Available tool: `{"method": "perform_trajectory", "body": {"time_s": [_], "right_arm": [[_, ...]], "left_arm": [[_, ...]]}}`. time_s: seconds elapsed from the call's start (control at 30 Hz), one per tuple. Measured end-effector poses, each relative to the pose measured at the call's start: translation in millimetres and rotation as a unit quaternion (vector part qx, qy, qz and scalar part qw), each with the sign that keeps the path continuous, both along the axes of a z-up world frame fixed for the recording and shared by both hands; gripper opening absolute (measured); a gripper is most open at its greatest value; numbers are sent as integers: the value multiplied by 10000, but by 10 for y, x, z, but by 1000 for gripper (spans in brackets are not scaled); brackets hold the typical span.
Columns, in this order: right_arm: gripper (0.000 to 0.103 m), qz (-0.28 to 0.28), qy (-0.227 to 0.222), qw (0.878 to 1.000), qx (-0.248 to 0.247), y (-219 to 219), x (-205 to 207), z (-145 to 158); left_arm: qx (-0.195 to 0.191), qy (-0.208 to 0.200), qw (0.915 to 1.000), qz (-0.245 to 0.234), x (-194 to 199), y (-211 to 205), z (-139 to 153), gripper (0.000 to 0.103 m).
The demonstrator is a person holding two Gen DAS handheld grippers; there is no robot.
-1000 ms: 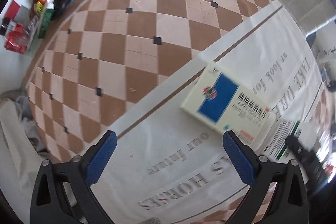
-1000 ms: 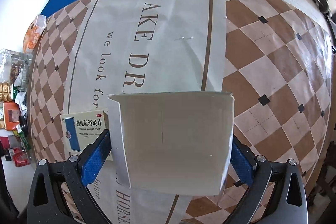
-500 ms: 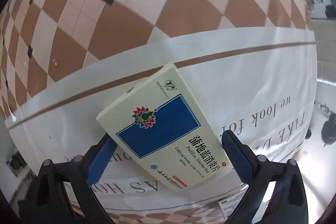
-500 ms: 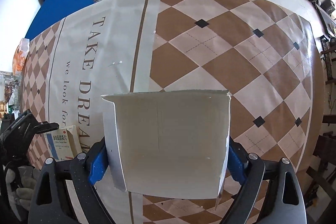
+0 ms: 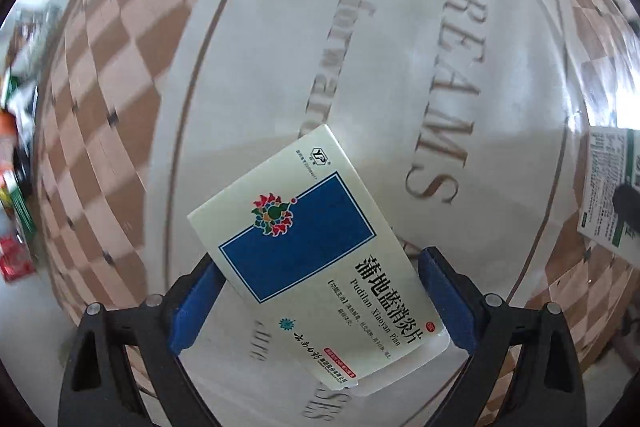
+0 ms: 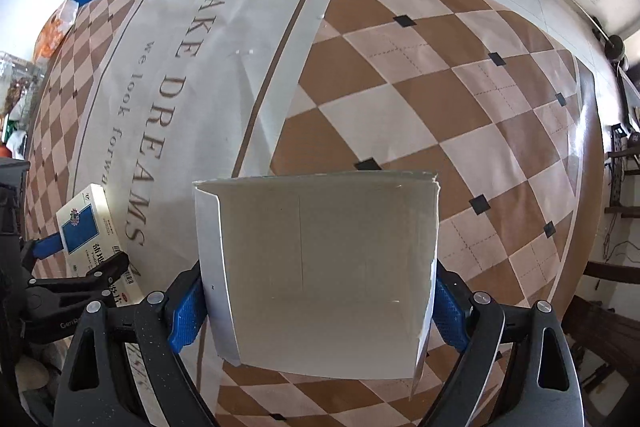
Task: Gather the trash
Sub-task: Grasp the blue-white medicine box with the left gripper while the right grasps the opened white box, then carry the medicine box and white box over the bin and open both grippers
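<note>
My left gripper (image 5: 320, 303) has its jaws clamped on the long edges of a flat medicine box (image 5: 316, 247), held just above the lettered strip of the checkered cloth (image 6: 400, 115) on the counter. My right gripper (image 6: 316, 303) has its jaws closed on the sides of an open white carton (image 6: 320, 259), to the right of that strip. Both look light, thin card that would crush easily, so I judge the stiffer folded edges the best hold.

Cream medicine box (image 5: 316, 247) with blue rectangle; brown-and-cream checkered tablecloth (image 6: 420, 99); blue-padded claw (image 5: 320, 303).
</note>
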State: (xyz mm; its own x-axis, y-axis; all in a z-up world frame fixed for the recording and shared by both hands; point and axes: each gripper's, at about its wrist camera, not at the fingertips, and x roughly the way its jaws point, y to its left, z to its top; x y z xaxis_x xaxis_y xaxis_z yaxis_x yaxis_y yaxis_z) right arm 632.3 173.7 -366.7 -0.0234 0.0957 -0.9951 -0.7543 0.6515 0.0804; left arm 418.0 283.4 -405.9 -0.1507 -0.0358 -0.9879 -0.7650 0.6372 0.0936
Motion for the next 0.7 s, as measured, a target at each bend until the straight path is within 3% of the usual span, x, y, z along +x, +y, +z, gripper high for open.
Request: {"method": "perform_trajectory", "body": {"time_s": [0.1, 0.23, 0.3, 0.37, 0.4, 0.7], "right_arm": [[91, -48, 19, 10000, -31, -77, -29, -27], [91, -261, 132, 9996, 10, -152, -4, -42], [91, -283, 140, 9995, -20, -154, -1, -51], [91, -303, 147, 9994, -24, -147, -2, -53], [91, -289, 151, 9995, -16, -138, 5, -59], [89, -258, 86, 9996, 11, -146, -52, -48]], "left_arm": [[-229, -364, 9946, 942, -253, 77, -49, 98], [-171, -427, 9913, 1233, -395, 122, -69, 98], [-140, -454, 9910, 1253, -482, 72, -74, 97], [-63, -509, 9920, 1152, -583, -2, -48, 88], [-12, -535, 9930, 1052, -449, -126, -22, 82], [19, -531, 9948, 874, -384, -201, -18, 84]]}}
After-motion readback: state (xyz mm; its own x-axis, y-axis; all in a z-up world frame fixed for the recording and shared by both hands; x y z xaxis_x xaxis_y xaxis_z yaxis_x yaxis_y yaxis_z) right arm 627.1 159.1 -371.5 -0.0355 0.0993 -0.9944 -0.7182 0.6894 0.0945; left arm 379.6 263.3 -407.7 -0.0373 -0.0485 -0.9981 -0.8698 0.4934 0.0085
